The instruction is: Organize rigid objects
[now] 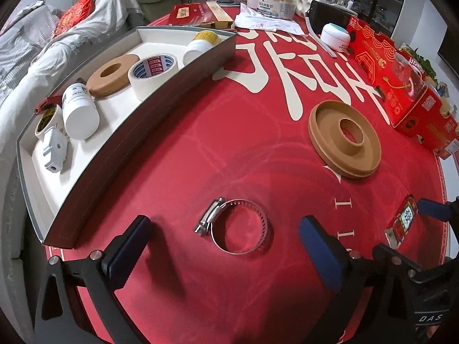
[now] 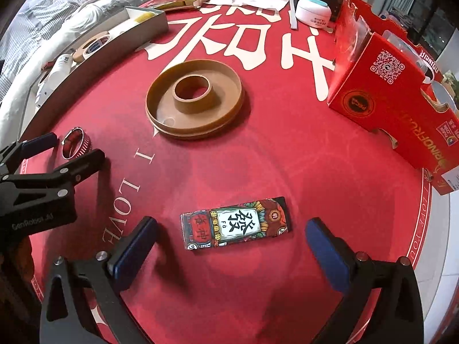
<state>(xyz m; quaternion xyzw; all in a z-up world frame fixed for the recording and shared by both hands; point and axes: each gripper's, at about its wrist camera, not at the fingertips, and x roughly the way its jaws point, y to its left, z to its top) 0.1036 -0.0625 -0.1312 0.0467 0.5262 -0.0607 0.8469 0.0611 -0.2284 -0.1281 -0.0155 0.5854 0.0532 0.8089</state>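
A metal hose clamp lies flat on the red tablecloth between the fingers of my left gripper, which stands open around it without touching. My right gripper is open too, and a flat printed card box lies on the cloth between its blue pads, clear of both. A tan ring-shaped dish sits further back on the cloth. The grey tray at the left holds a tape roll, a tan ring, white bottles and a white plug.
A red gift carton stands along the right side. A white jar, papers and boxes crowd the far end of the table. The table's rim curves close on the right. A sofa with blankets lies beyond the tray.
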